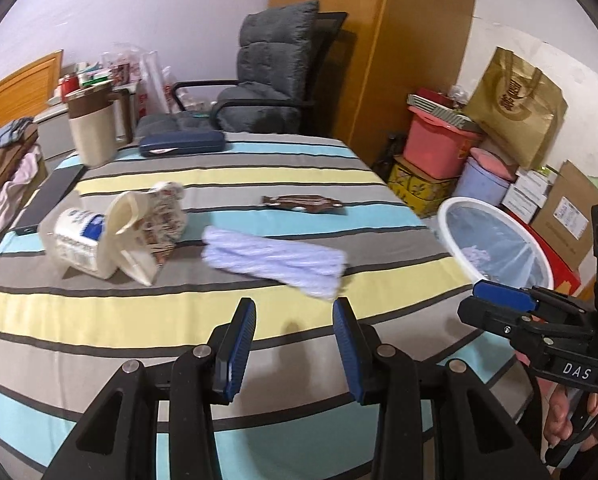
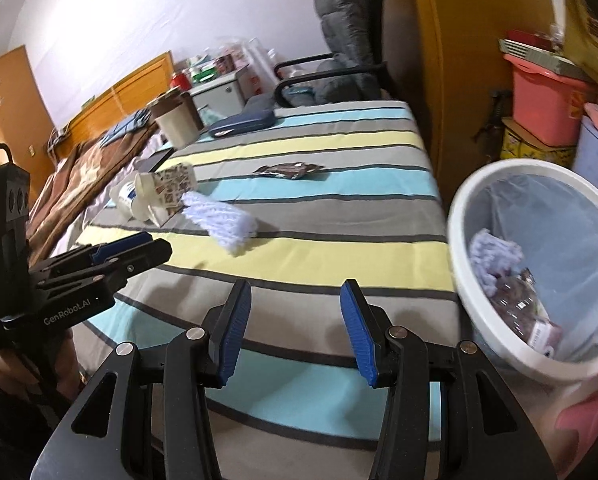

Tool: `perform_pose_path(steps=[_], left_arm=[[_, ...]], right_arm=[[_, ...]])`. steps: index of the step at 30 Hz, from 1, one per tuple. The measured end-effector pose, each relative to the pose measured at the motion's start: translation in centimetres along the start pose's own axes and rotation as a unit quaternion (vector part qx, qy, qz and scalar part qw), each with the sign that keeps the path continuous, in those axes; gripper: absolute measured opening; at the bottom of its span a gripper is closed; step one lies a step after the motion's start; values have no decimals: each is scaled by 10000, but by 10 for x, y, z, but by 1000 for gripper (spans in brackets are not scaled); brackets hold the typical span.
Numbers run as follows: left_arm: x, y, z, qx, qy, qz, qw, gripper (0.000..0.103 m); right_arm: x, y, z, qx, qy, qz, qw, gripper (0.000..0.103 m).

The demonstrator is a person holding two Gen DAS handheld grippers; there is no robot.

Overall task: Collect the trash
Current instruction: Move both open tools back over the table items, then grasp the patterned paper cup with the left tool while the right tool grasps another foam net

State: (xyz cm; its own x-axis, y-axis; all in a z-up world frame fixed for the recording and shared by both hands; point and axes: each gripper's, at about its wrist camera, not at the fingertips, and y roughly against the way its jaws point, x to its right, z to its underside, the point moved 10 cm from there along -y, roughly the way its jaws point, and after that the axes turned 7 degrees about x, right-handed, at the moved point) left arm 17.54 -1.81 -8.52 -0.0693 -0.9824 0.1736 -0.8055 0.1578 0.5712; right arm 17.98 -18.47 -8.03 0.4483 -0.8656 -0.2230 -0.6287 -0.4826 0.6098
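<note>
On the striped table point(image 1: 219, 168) lie a pale purple crumpled cloth point(image 1: 275, 260), a brown snack wrapper point(image 1: 303, 203) farther back, and a tipped cream carton with a plastic cup point(image 1: 111, 236) at the left. My left gripper point(image 1: 294, 312) is open and empty, just short of the purple cloth. My right gripper point(image 2: 295, 292) is open and empty above the table's near edge, left of the white trash bin point(image 2: 459, 216), which holds a purple wad and a wrapper. The cloth point(image 2: 223, 220), the wrapper point(image 2: 291, 170) and the carton point(image 2: 159, 196) also show in the right wrist view.
A beige and brown jug point(image 1: 89, 128), a dark blue case point(image 1: 181, 144) and a black phone point(image 1: 47, 200) sit at the table's far left. A grey padded chair point(image 1: 267, 92) stands behind. Boxes, a pink tub point(image 1: 439, 140) and a gold bag point(image 1: 515, 104) crowd the right wall.
</note>
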Motion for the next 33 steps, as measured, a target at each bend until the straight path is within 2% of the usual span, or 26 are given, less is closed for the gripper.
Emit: perform_pose_path(steps=[6,19,22,28,33], left_arm=[[-25,2,-4,0,53,-177,9998,40],[-79,11,-37,320,80,-650,9973,42],[-86,6,-46,379,35,-679,9970,53],[-102,-19,-57,295,-129,-788,9964,54],[-107,-36,-55,164,-140,-754,9969,54]], right_arm=[[-13,-16,-6,-94,211,-178,9996,49],[-31,-44,-16,-258,506,-353,9978,49],[-33,-51,-20,-281,542,-363,9975,49],[-33,-64,-27,-306,569,-409,9971,49],[-38,-78,-24,-442,584,-516,9960,49]])
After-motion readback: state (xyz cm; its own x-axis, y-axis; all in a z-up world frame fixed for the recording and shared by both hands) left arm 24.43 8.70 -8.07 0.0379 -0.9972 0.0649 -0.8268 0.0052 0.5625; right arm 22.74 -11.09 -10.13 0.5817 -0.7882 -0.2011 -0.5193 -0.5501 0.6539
